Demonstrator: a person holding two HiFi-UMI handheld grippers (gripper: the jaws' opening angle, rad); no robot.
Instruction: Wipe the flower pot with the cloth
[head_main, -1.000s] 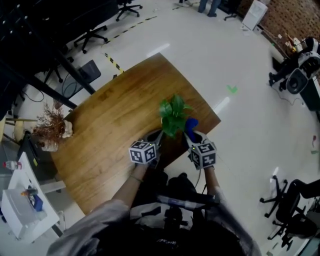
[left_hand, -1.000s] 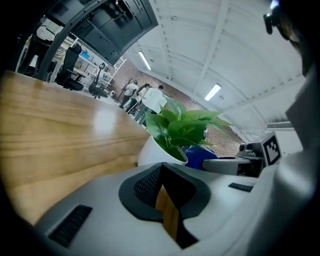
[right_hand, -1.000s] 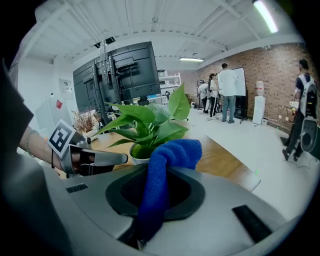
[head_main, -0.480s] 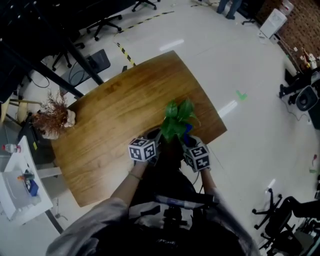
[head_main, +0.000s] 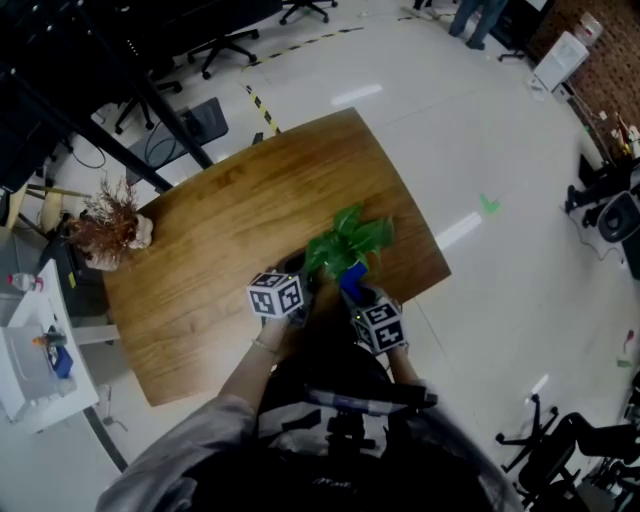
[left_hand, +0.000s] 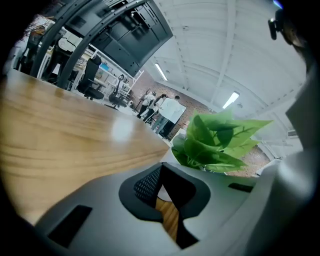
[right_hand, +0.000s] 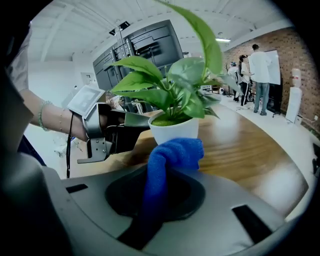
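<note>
A leafy green plant (head_main: 348, 243) stands in a small white flower pot (right_hand: 175, 132) near the wooden table's (head_main: 220, 230) near right edge. In the head view the leaves hide the pot. My right gripper (right_hand: 162, 182) is shut on a blue cloth (right_hand: 172, 152), whose bunched end presses against the pot's near wall. The cloth (head_main: 352, 277) also shows just below the leaves in the head view. My left gripper (right_hand: 134, 120) reaches the pot's left side at rim height. In its own view the left gripper (left_hand: 161, 167) has its jaws together, nothing between them, and the pot (left_hand: 178, 145) just beyond to the right.
A dried brown plant (head_main: 105, 232) sits at the table's far left edge. Office chairs (head_main: 225, 45) and dark desks stand beyond the table, and a white cart (head_main: 35, 365) is at the left. People (right_hand: 259, 70) stand far off by a brick wall.
My right gripper has carried the blue cloth from the pot's right side round to its near side. The left gripper has stayed at the pot's left. The leaves now lean more to the right.
</note>
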